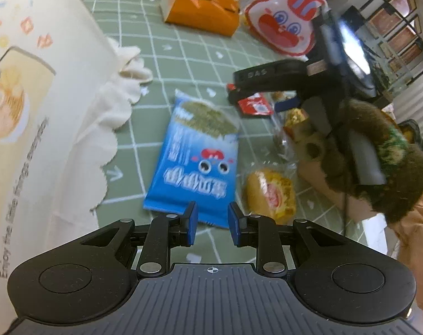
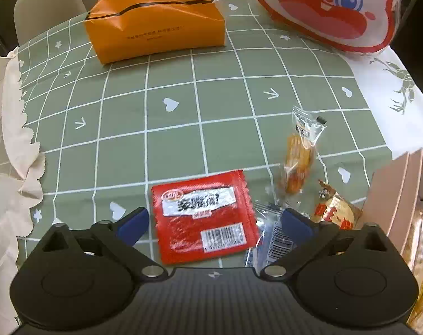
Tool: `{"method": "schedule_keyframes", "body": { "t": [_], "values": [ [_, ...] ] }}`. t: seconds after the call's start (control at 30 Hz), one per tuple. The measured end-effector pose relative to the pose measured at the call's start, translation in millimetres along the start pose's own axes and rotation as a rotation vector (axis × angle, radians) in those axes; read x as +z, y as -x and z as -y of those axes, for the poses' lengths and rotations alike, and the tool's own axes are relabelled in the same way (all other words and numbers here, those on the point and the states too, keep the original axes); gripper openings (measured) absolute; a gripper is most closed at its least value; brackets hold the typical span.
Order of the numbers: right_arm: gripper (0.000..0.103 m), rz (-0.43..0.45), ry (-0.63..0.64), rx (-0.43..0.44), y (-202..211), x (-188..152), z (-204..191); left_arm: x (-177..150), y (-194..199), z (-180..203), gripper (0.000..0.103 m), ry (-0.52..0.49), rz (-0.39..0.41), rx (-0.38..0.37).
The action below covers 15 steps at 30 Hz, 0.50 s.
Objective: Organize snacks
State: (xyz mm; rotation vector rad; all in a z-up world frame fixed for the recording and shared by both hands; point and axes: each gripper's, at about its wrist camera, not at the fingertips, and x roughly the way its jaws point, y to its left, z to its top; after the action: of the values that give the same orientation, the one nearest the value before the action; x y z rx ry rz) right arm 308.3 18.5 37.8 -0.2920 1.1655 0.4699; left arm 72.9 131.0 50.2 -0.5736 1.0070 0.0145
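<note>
Green tablecloth (image 2: 211,111) below; right gripper (image 2: 214,223) jaws wide over red packet (image 2: 203,220).

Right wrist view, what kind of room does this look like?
Probably a home dining table: a green grid tablecloth, an orange tissue pack, a chair behind, and loose snacks like the red packet.

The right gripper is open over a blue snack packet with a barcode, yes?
Not quite: the packet between the open fingers of the right gripper is red, not blue, as the right wrist view shows. The blue packet lies by the left gripper.
</note>
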Motion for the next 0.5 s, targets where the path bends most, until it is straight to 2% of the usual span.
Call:
{"method": "schedule_keyframes", "body": {
  "t": [0.07, 0.1, 0.13, 0.27, 0.37, 0.5],
  "values": [
    [0.071, 0.000, 0.001, 0.013, 12, -4, -3, -3, 0, 1, 0.028, -0.002, -0.004, -0.003],
    [0.061, 0.005, -0.008, 0.032, 19, -7, -2, -4, 0, 2, 0.028, -0.003, -0.005, -0.008],
    [0.046, 0.001, -0.020, 0.052, 28, -10, -1, -5, 0, 3, 0.028, -0.002, -0.009, -0.014],
    [0.045, 0.028, -0.071, 0.141, 66, -23, 5, -8, -1, 6, 0.028, -0.007, -0.022, -0.027],
    [0.045, 0.051, -0.092, 0.165, 92, -42, 6, -9, -3, 9, 0.028, -0.013, -0.024, -0.034],
    [0.045, 0.095, -0.105, 0.175, 127, -85, 11, -11, -5, 22, 0.028, -0.074, -0.022, -0.057]
  ]
}}
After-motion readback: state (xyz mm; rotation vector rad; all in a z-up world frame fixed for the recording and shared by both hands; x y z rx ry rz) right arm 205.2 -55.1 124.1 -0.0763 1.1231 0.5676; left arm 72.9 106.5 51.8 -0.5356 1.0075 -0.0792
